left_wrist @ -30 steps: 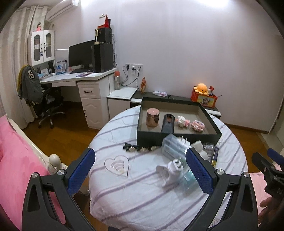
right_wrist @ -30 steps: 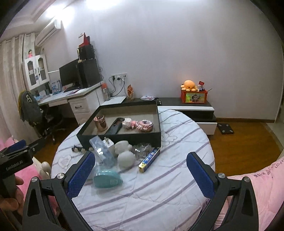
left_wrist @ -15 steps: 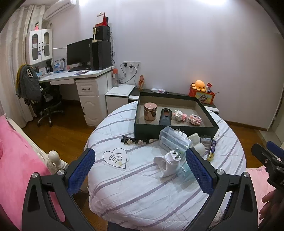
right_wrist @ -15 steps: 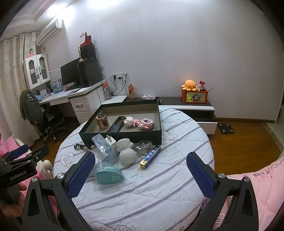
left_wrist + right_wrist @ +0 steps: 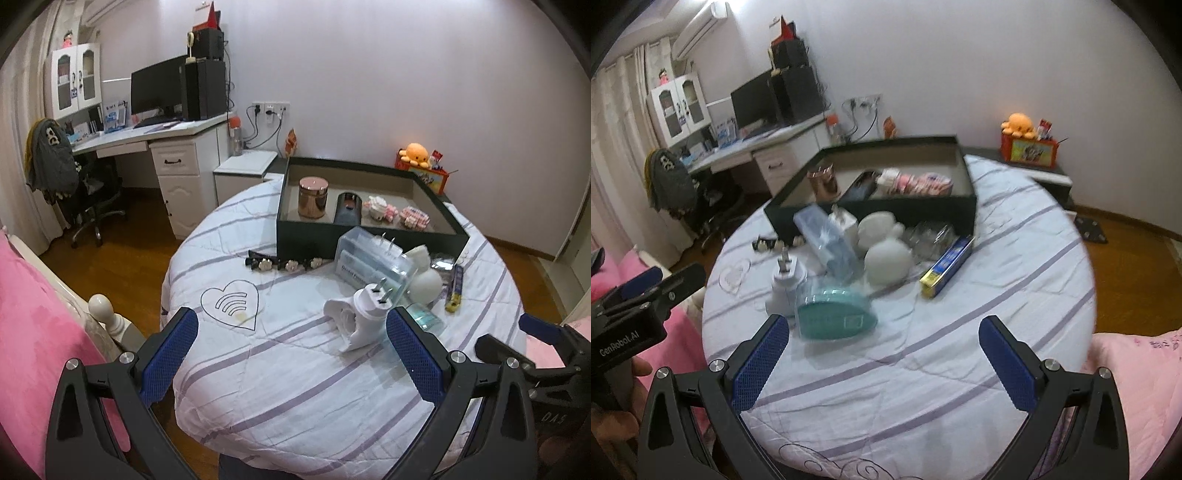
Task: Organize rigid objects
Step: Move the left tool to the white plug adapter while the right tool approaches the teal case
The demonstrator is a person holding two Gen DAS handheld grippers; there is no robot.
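A dark open box (image 5: 369, 240) (image 5: 923, 208) stands at the far side of a round table with a striped white cloth (image 5: 277, 369) (image 5: 923, 369). It holds a copper jar (image 5: 313, 196), a dark case (image 5: 347, 208) and pink-white trinkets (image 5: 395, 214). In front of it lie a white plug adapter (image 5: 371, 308) (image 5: 785, 282), a clear plastic box (image 5: 373, 262), a teal-lidded container (image 5: 834, 319), white round objects (image 5: 886, 254), a blue-yellow tube box (image 5: 947, 266) and a flowered hair clip (image 5: 284, 264). My left gripper (image 5: 291, 354) and right gripper (image 5: 882, 363) hover open and empty over the table's near edge.
A pink bed (image 5: 33, 332) lies at the left and pink bedding (image 5: 1134, 387) at the right. A desk with monitor (image 5: 159, 92) and an office chair (image 5: 85, 192) stand at the back left. A low cabinet with an orange plush (image 5: 417, 153) runs along the back wall.
Both grippers have moved closer to the objects on the table, and the right view has swung left and blurs. Both stay open; nothing on the table moved.
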